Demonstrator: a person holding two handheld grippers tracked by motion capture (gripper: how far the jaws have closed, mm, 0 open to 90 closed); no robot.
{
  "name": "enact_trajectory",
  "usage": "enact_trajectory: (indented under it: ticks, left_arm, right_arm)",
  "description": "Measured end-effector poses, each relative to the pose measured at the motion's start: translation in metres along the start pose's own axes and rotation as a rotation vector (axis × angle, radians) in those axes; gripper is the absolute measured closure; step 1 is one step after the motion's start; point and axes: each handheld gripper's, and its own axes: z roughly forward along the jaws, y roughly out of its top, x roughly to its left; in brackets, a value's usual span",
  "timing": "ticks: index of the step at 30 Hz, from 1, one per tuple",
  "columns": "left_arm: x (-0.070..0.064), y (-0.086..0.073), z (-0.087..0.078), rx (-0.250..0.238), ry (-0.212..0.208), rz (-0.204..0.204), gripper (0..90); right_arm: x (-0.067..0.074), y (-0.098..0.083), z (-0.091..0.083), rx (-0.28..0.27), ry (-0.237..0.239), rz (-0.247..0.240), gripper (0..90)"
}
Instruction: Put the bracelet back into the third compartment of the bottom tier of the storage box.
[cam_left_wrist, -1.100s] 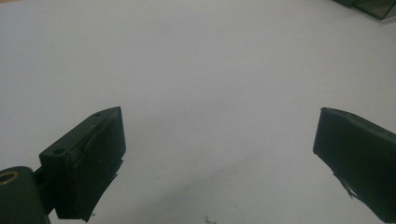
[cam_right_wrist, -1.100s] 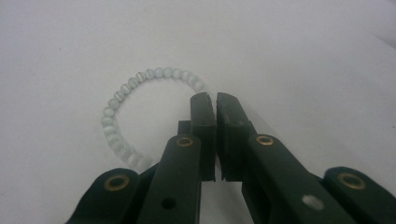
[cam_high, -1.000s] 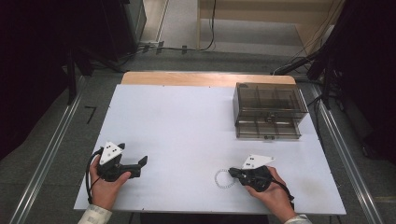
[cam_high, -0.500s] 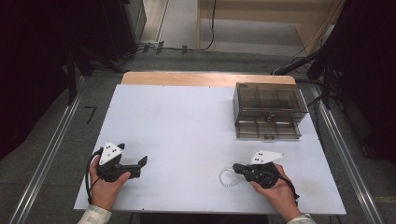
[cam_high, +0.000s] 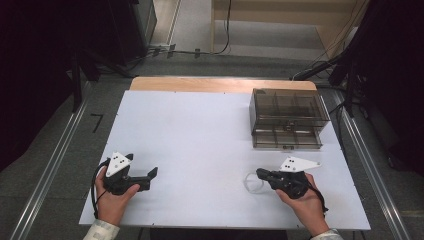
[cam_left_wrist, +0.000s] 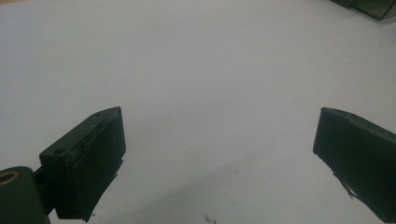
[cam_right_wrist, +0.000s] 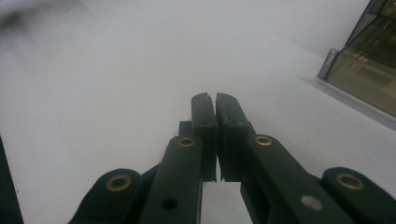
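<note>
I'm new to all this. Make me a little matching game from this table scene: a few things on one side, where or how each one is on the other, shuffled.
Things:
1. left claw
2. right claw
3. ring
4. drawer box

States or places:
A. clear, lying at the tip of the right claw
B. smoky see-through, at the table's far right
C. jaws wide apart, nothing between them
D. jaws pressed together

Pairs: 1-C, 2-D, 3-A, 4-B
</note>
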Motion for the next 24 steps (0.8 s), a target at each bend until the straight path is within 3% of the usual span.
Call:
enact_trajectory:
  ticks: [14, 24]
  left_arm:
    - [0.0, 0.0, 0.0, 0.002, -0.002, 0.003, 2.9]
    - [0.0, 0.0, 0.001, 0.004, -0.003, 0.005, 2.9]
  right_arm:
    - [-0.012, 0.003, -0.015, -0.064, -0.09, 0.038, 85.2]
    - [-0.021, 0.004, -0.021, -0.086, -0.117, 0.052, 85.2]
